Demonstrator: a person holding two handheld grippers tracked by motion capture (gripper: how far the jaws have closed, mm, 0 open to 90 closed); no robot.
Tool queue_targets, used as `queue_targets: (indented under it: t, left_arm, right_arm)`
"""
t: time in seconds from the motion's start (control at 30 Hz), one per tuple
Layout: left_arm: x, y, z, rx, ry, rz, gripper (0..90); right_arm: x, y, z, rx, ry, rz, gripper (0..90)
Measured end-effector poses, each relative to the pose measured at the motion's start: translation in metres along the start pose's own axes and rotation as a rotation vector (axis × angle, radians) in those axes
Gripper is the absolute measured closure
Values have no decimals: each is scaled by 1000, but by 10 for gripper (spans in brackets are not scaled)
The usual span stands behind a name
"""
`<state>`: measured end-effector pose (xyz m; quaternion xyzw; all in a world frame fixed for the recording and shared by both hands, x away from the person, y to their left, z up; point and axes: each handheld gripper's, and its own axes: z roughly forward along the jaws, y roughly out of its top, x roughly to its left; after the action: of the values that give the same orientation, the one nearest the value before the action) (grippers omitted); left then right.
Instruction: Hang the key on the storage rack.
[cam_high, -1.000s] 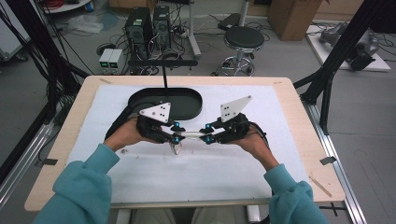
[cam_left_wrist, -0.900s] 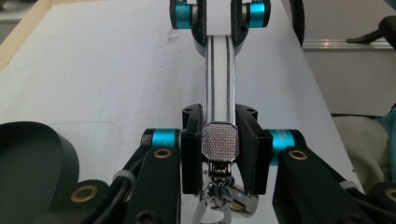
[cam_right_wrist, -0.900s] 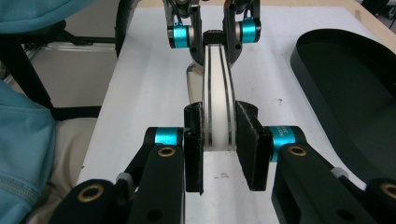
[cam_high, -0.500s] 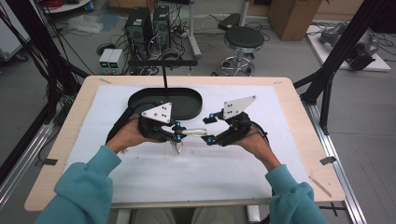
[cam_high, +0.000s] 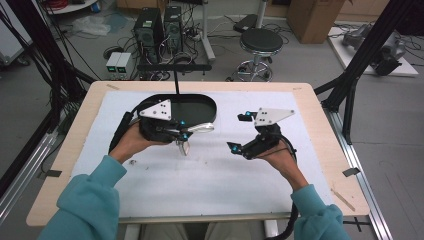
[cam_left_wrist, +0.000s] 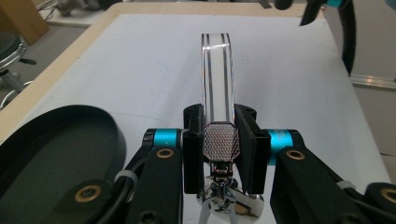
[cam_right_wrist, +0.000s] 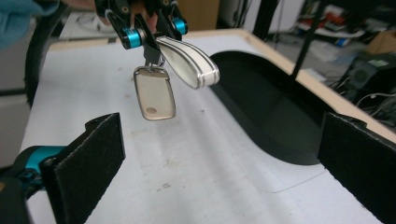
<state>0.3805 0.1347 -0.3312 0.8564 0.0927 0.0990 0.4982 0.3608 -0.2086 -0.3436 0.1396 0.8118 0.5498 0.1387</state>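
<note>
Here the left tool (cam_high: 182, 134) pinches a key fob (cam_right_wrist: 154, 93) by its strap, letting it dangle. The right tool (cam_high: 240, 134), jaws just spread and empty, sits apart.

No readable text anywhere: no labels, brands or numbers (cartons and computer towers on the floor past the table are too small and blurred to tell).

Grey floor (cam_high: 60, 45); black stool (cam_high: 260, 42); computer towers (cam_high: 160, 25); cardboard box (cam_high: 312, 15); tangled cables.
</note>
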Motion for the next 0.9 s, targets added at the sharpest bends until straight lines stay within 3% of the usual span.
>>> queue_targets:
  t: [0.07,0.17,0.37,0.57,0.73,0.9]
  left_arm:
    - [3,-1,-3,-9,22,-16,741]
    - [8,-3,-8,-19,50,-31,741]
    - [15,-4,-13,-65,98,-80,741]
    - [20,-6,-14,-100,152,-99,741]
    - [26,-8,-16,-117,184,-114,741]
    - [34,-12,-18,-148,226,-143,741]
  right_arm:
    - [0,-5,-7,-13,-30,25,6]
    - [2,-12,-18,-30,-85,27,6]
    - [8,-32,-37,-72,-129,46,6]
    - [12,-54,-56,-134,-221,90,6]
    - [13,-70,-66,-185,-316,101,6]
    - [15,-80,-72,-215,-381,113,6]
